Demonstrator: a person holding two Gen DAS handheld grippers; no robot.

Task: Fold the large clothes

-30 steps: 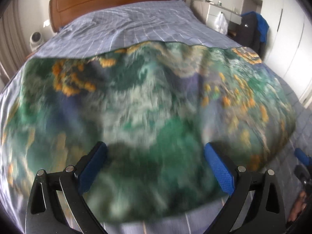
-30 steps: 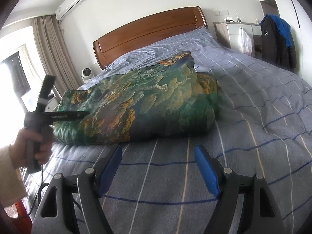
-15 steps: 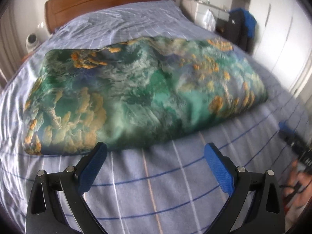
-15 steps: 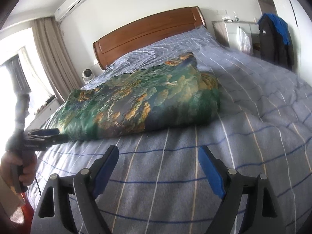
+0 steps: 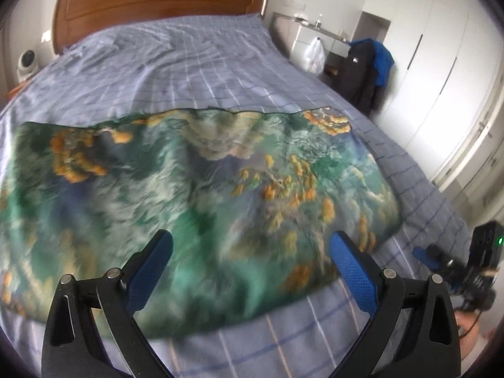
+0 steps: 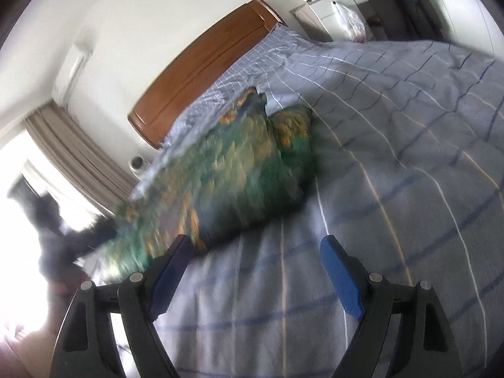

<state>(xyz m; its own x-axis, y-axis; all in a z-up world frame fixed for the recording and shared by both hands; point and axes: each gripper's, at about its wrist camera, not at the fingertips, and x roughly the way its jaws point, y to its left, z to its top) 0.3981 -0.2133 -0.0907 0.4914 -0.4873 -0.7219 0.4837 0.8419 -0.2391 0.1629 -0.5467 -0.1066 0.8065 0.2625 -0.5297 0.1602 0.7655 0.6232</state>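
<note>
A large green cloth with orange and white patterns (image 5: 204,195) lies folded in a thick stack on the blue checked bed (image 5: 195,63). My left gripper (image 5: 252,252) is open and empty, hovering over the cloth's near edge. My right gripper (image 6: 252,252) is open and empty above the bare bedsheet (image 6: 393,163), with the cloth (image 6: 239,176) just ahead to the left. The right gripper also shows in the left wrist view (image 5: 453,264), off the cloth's right end. The left gripper shows blurred in the right wrist view (image 6: 63,233).
A wooden headboard (image 5: 157,3) stands at the far end. A dark jacket on a chair (image 5: 365,72), a white bag (image 5: 315,53) and white wardrobes (image 5: 441,63) stand right of the bed. A curtain (image 6: 75,154) hangs at the left.
My left gripper moved forward, back over the cloth's near edge. My right gripper tilted and swung closer to the cloth's right end. The cloth has not changed shape.
</note>
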